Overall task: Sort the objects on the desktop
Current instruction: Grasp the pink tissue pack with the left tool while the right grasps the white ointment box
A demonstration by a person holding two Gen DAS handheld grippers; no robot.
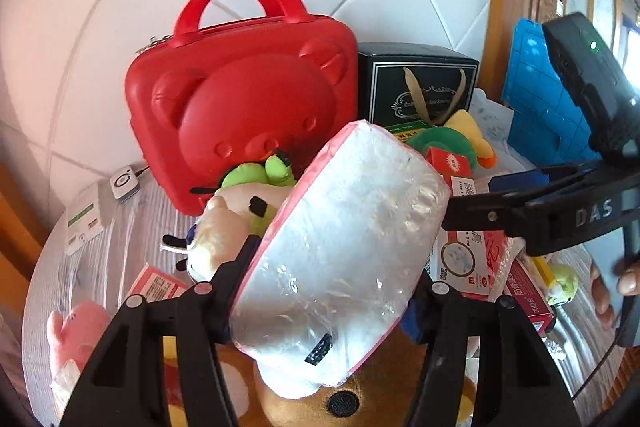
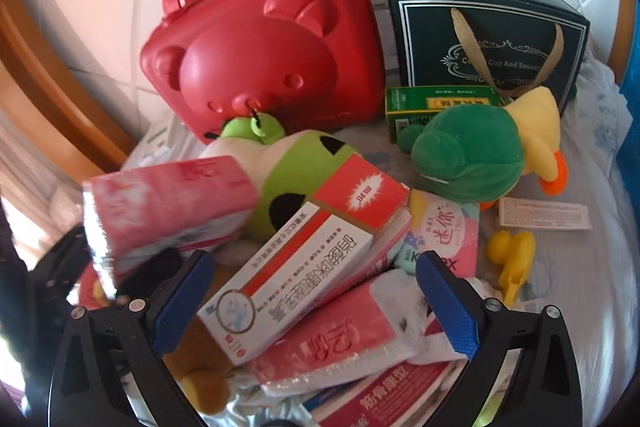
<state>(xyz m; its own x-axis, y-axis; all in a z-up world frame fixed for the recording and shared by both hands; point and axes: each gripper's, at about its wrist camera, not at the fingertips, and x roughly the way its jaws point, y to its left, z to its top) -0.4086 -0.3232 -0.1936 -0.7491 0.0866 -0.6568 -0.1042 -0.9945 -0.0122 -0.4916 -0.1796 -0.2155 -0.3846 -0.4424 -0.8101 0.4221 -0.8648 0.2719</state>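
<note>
My left gripper (image 1: 324, 291) is shut on a plastic-wrapped tissue pack (image 1: 344, 251) with pink edges, held up above the pile; it also shows, blurred, at the left of the right wrist view (image 2: 168, 203). My right gripper (image 2: 316, 291) is open over a white and red medicine box (image 2: 296, 279) that lies on another pink tissue pack (image 2: 340, 343); its arm shows in the left wrist view (image 1: 532, 219). Around them lie a green and white plush (image 2: 296, 167), a green and yellow duck plush (image 2: 480, 151) and a brown bear plush (image 1: 360, 399).
A red bear-faced case (image 1: 244, 95) and a dark gift box (image 2: 488, 43) stand at the back against a white tiled wall. A green box (image 2: 436, 107), a mini tissue pack (image 2: 448, 231), a yellow toy (image 2: 512, 255), a pink plush (image 1: 76, 331) and a blue crate (image 1: 540, 95) lie around.
</note>
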